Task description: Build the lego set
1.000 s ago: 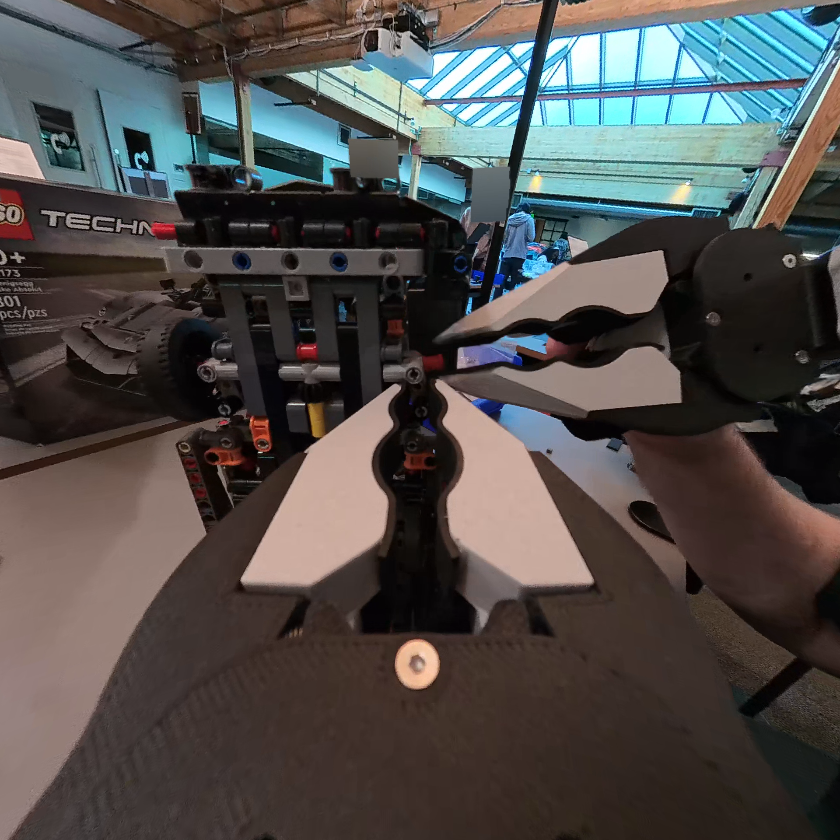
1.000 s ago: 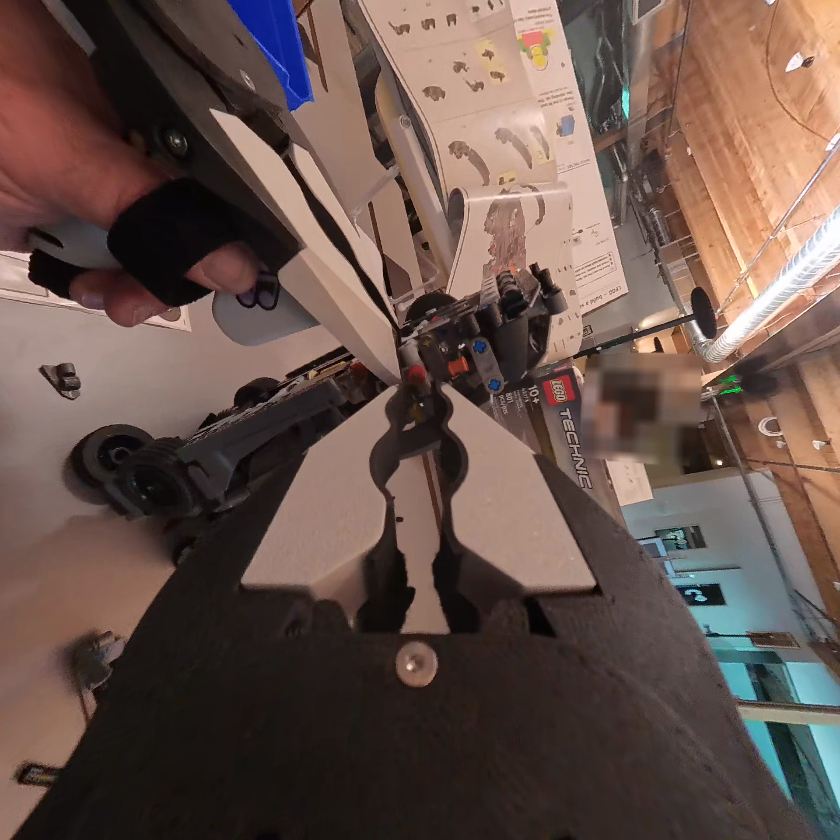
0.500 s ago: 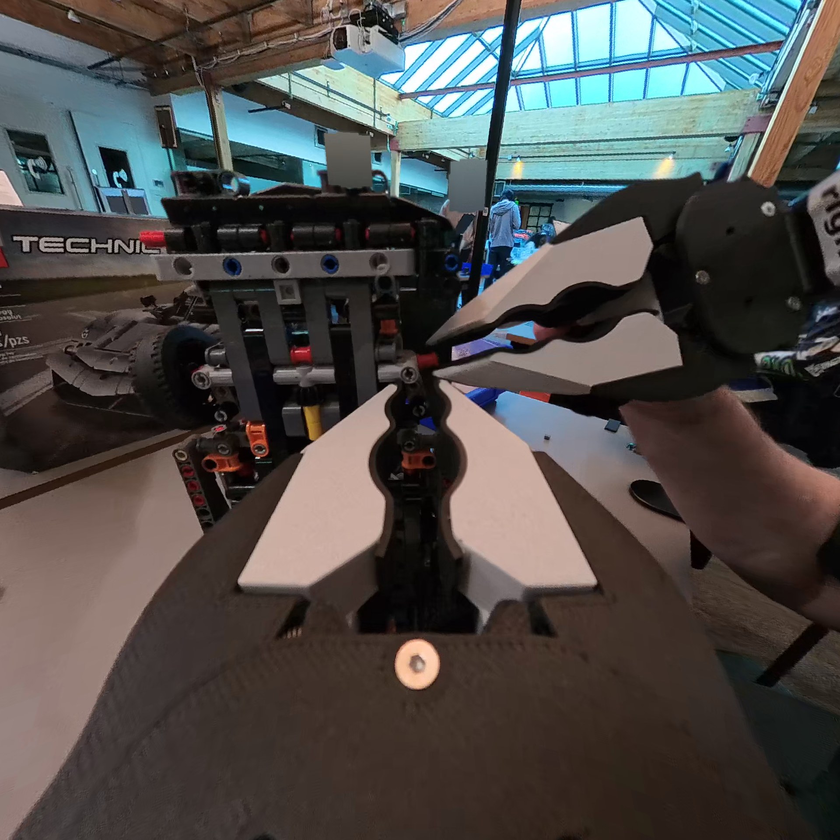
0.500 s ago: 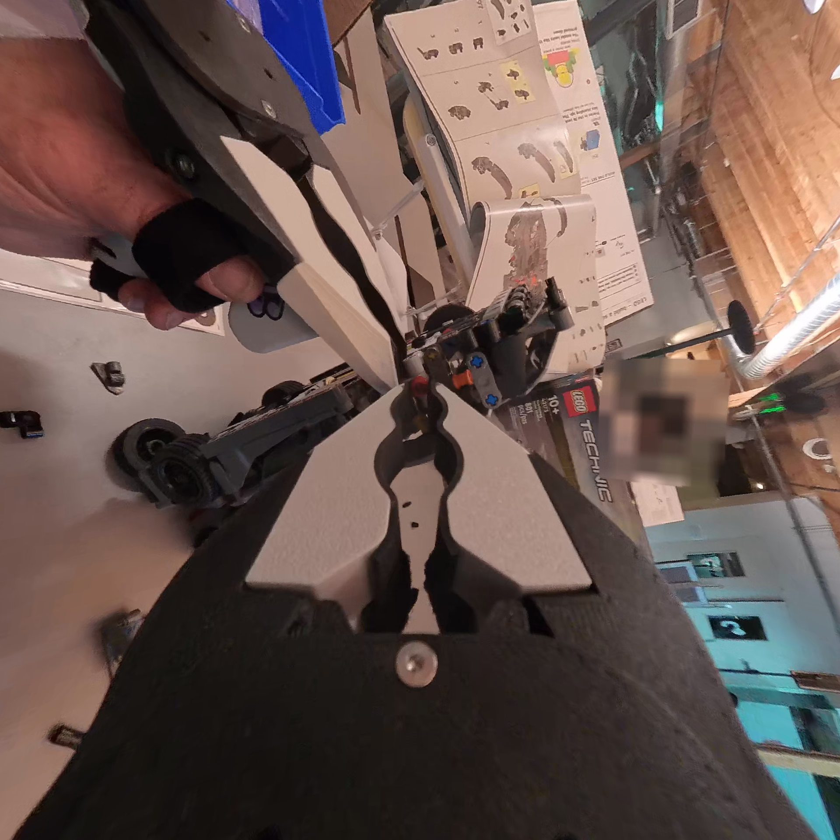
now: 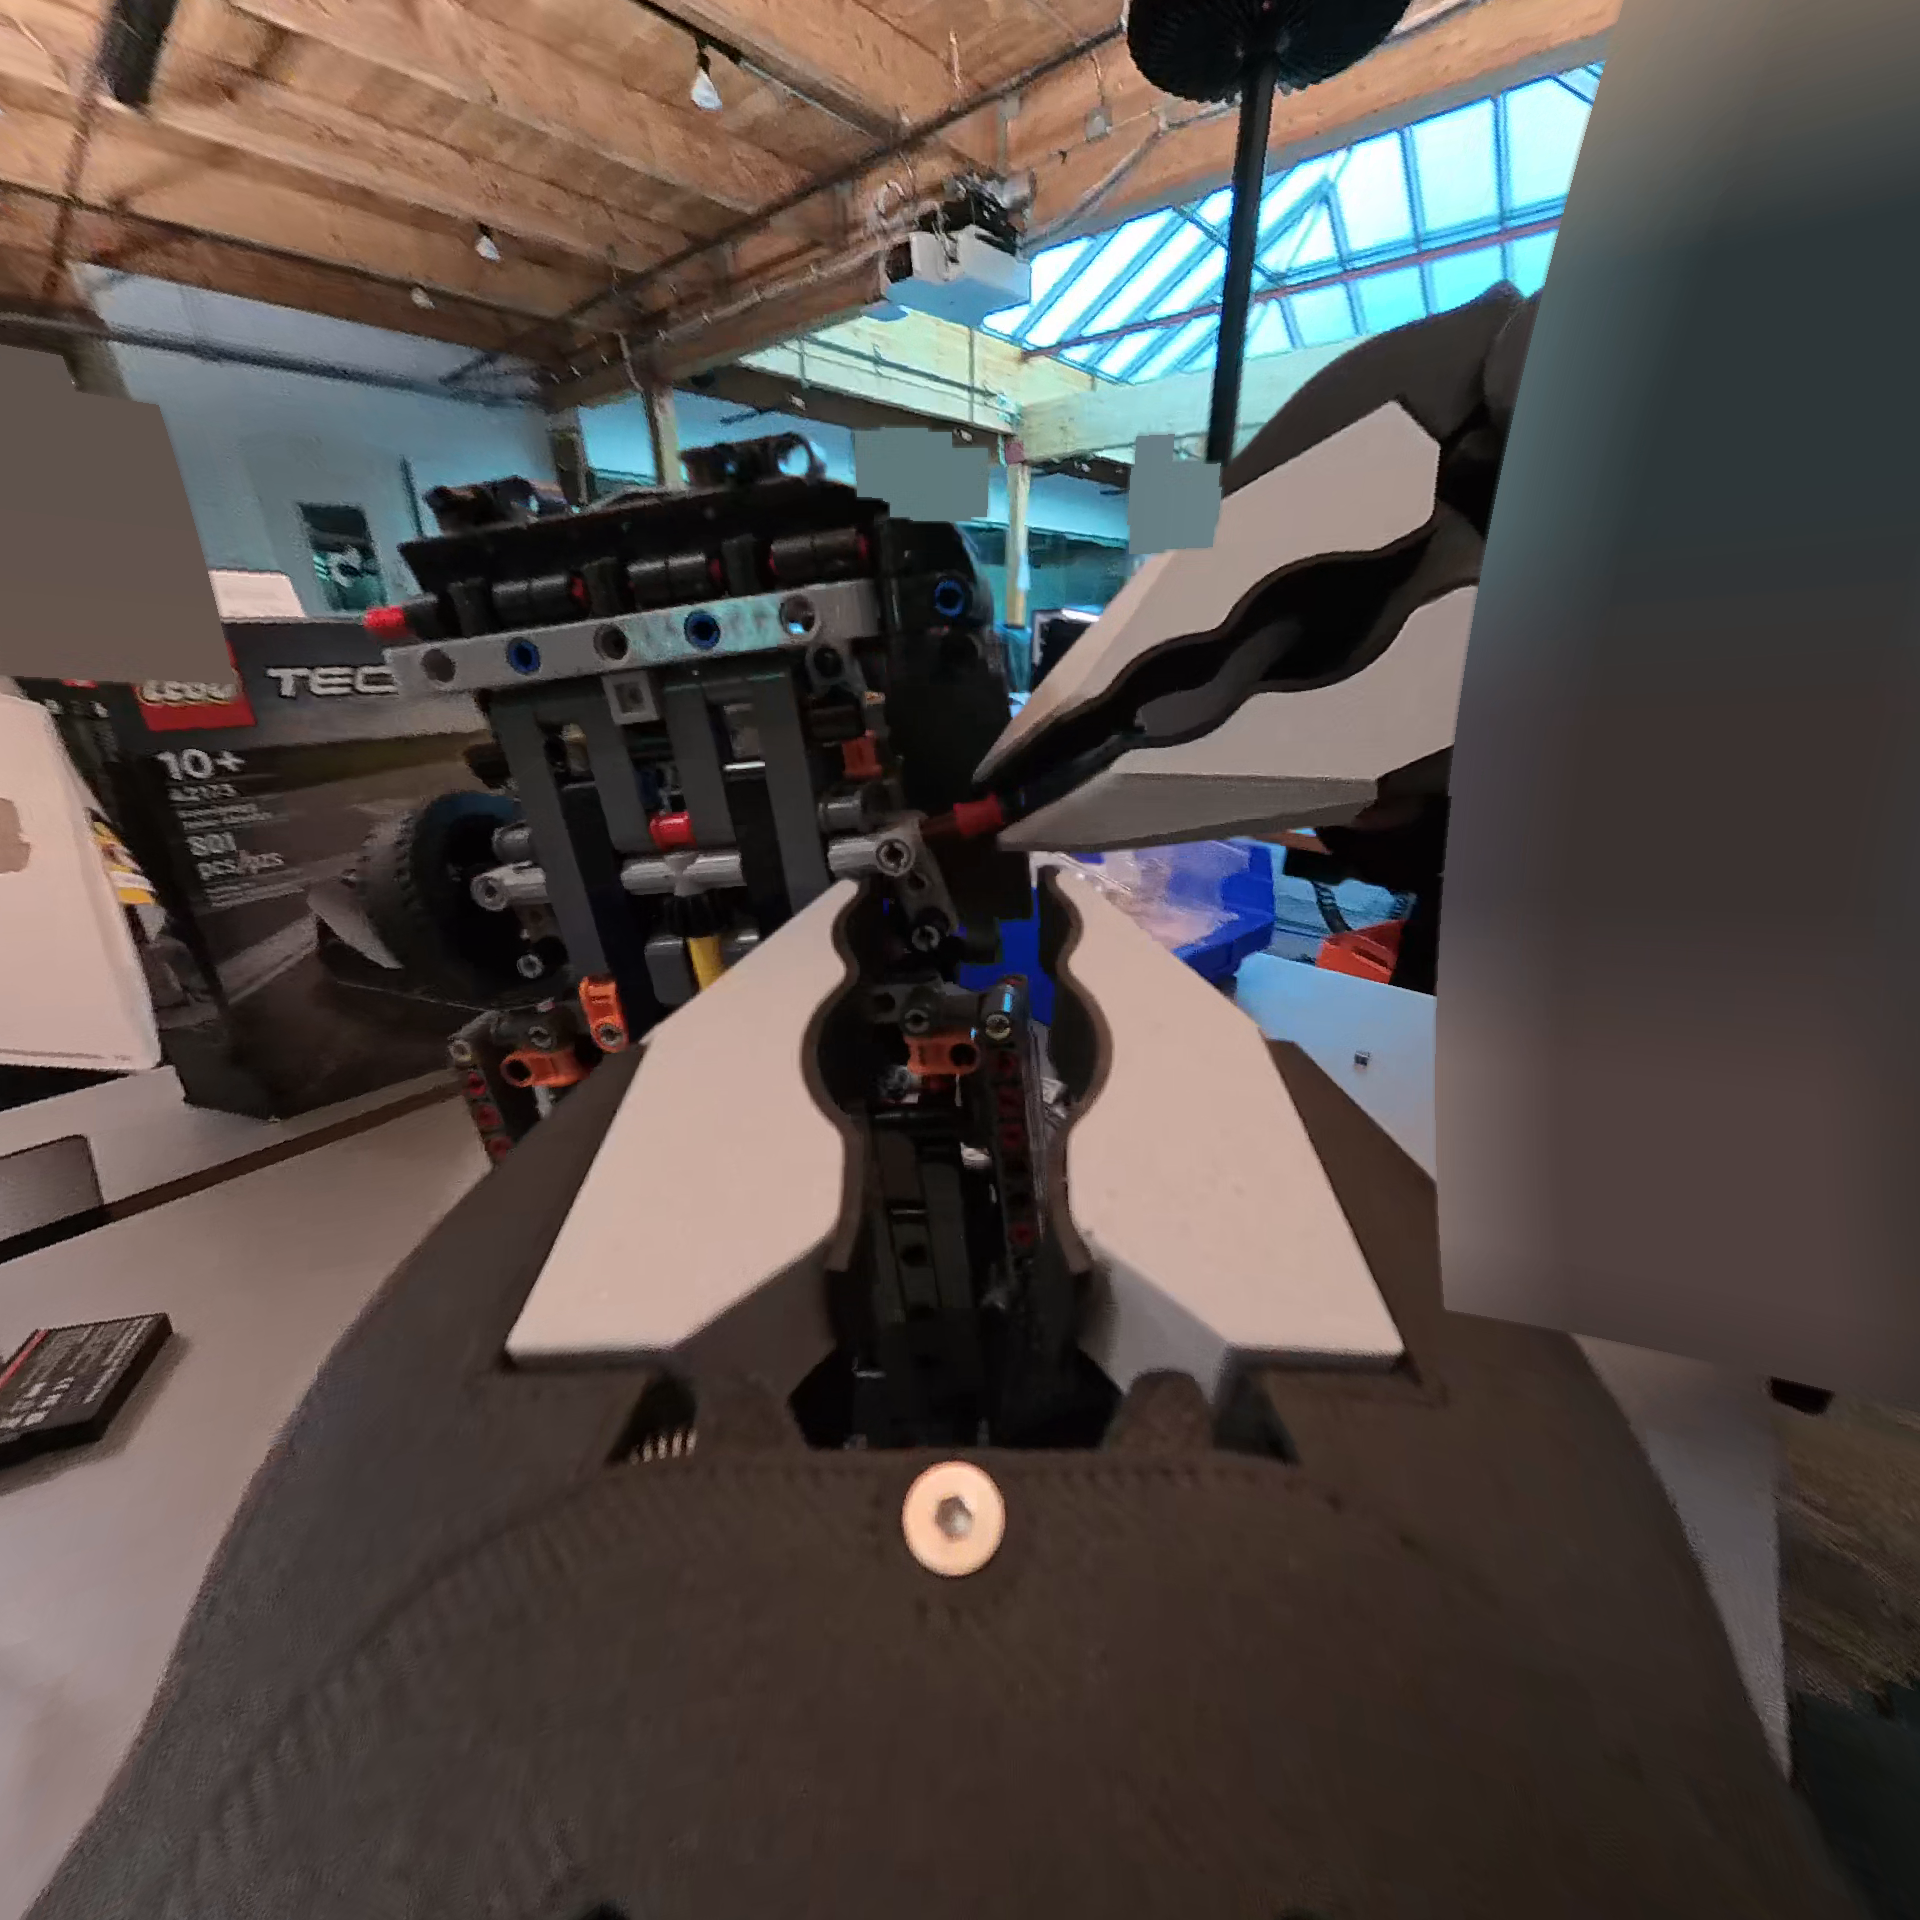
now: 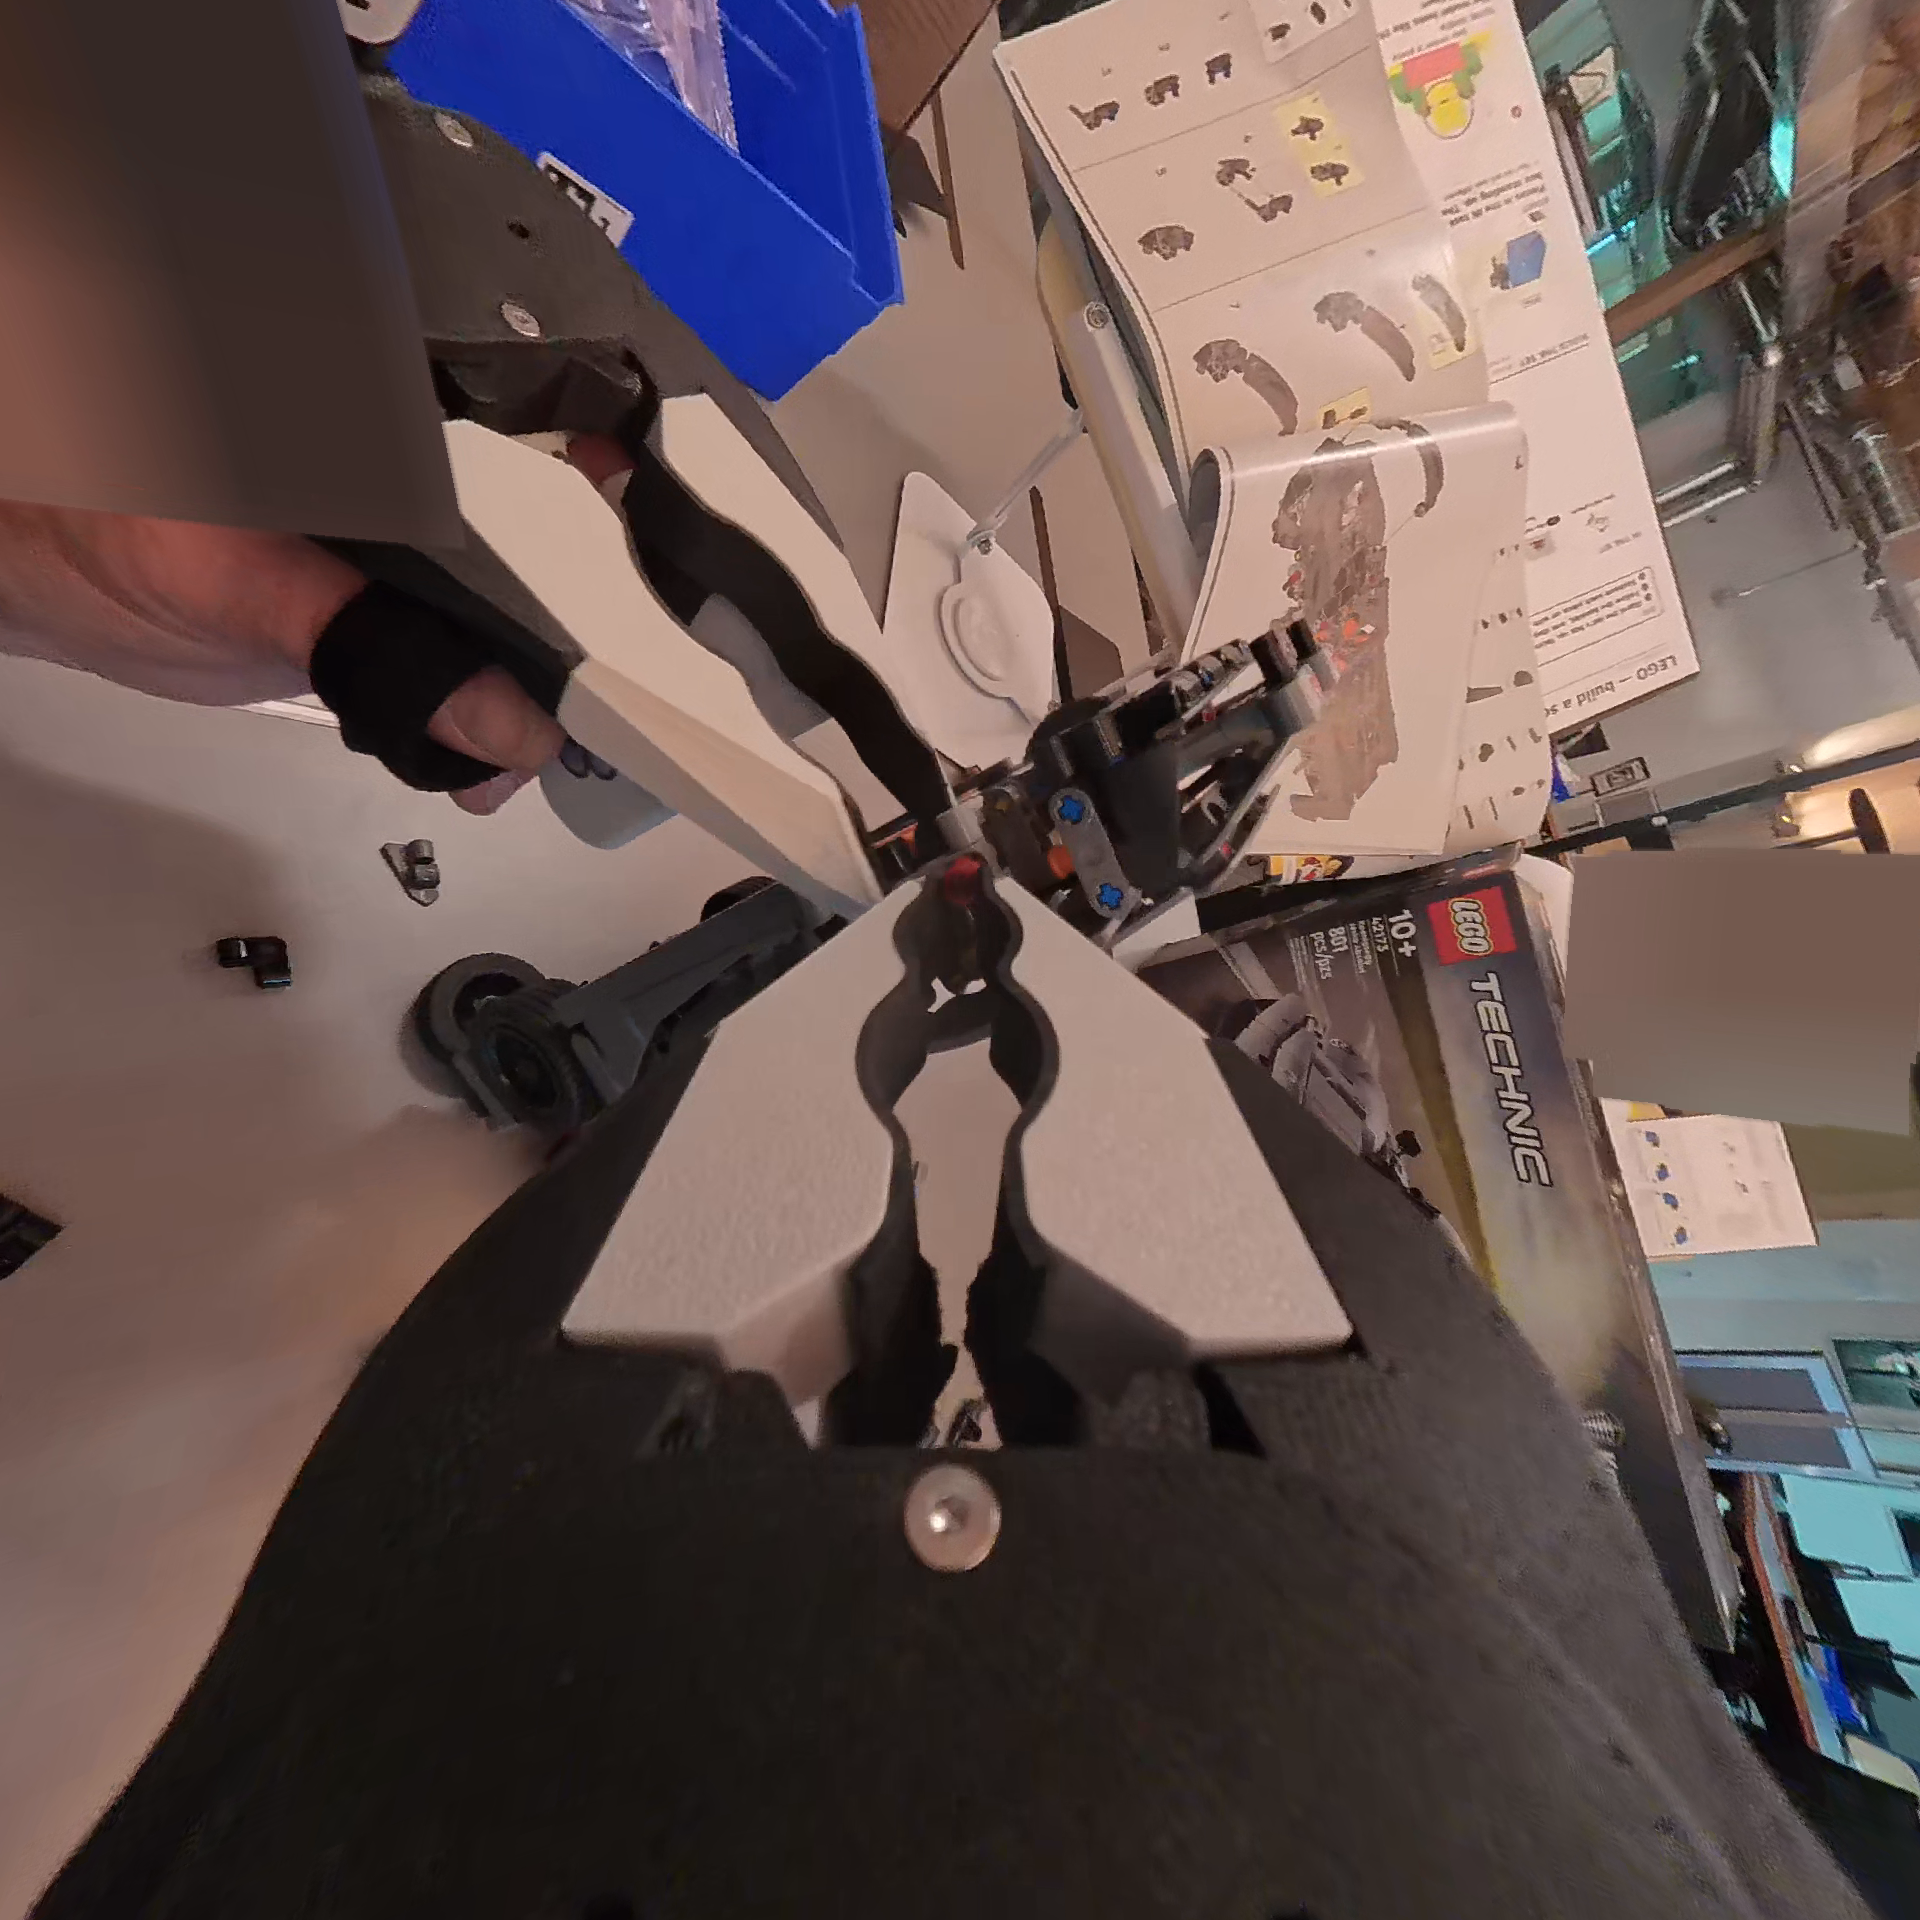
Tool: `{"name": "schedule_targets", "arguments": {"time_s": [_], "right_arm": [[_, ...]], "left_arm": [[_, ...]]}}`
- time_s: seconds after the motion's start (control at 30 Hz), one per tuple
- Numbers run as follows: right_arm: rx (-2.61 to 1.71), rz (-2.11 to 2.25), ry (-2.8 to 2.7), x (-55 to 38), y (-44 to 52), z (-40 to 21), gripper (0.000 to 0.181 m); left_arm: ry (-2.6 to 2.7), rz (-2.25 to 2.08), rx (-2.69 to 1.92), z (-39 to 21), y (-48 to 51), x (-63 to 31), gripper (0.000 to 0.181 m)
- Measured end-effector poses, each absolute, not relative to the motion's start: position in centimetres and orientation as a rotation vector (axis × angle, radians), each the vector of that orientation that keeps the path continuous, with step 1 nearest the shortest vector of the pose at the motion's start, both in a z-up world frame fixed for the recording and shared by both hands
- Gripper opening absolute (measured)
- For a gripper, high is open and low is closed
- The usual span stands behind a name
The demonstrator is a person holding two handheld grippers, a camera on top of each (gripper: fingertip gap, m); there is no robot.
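Chassis (image 5: pixel 665 790) stood upright off desk (image 5: pixel 208 1299), clamped in left gripper (image 5: pixel 945 914) jaws as brace | right gripper (image 6: pixel 961 883) jaws nipped red pin (image 6: pixel 962 871), aimed at side hole, likely for pressing in

Left tongs (image 5: pixel 951 894) and right tongs (image 6: pixel 961 883) both clamped.

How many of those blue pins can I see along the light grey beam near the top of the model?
2 blue pins: one toward the left end of the light grey beam, one right of middle. Others may sit hidden elsewhere.
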State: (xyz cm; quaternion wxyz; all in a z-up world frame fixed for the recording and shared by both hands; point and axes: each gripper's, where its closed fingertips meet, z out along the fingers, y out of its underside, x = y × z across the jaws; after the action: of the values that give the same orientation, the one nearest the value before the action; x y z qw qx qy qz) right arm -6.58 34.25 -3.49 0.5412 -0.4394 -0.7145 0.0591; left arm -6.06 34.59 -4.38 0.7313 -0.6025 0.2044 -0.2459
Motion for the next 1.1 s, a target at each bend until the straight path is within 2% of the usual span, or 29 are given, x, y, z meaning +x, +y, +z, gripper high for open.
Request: {"name": "schedule_targets", "arguments": {"time_s": [0.33,0.47,0.53,0.83,0.97,1.1], "right_arm": [[-1.036,0.222,-1.701,-6.6,33.6,-3.6,0.003],[-1.032,0.235,-1.699,-6.4,33.7,-3.6,0.003],[-1.027,0.254,-1.713,-6.4,33.5,-3.7,0.002],[-1.004,0.264,-1.716,-6.0,33.5,-3.8,0.000],[-0.989,0.285,-1.722,-6.0,33.2,-3.8,0.000],[-0.990,0.278,-1.701,-5.8,33.7,-3.8,0.000]], "left_arm": [[0.367,-0.649,-1.276,-4.3,34.6,-5.7,0.026],[0.272,-0.756,-1.258,-4.3,34.8,-5.6,0.022],[0.223,-0.772,-1.221,-4.0,34.8,-5.9,0.012],[0.317,-0.594,-1.183,-4.1,35.0,-5.6,0.014],[0.390,-0.600,-1.142,-4.0,34.3,-4.4,0.087],[0.447,-0.582,-1.153,-4.2,34.2,-4.4,0.086]]}}
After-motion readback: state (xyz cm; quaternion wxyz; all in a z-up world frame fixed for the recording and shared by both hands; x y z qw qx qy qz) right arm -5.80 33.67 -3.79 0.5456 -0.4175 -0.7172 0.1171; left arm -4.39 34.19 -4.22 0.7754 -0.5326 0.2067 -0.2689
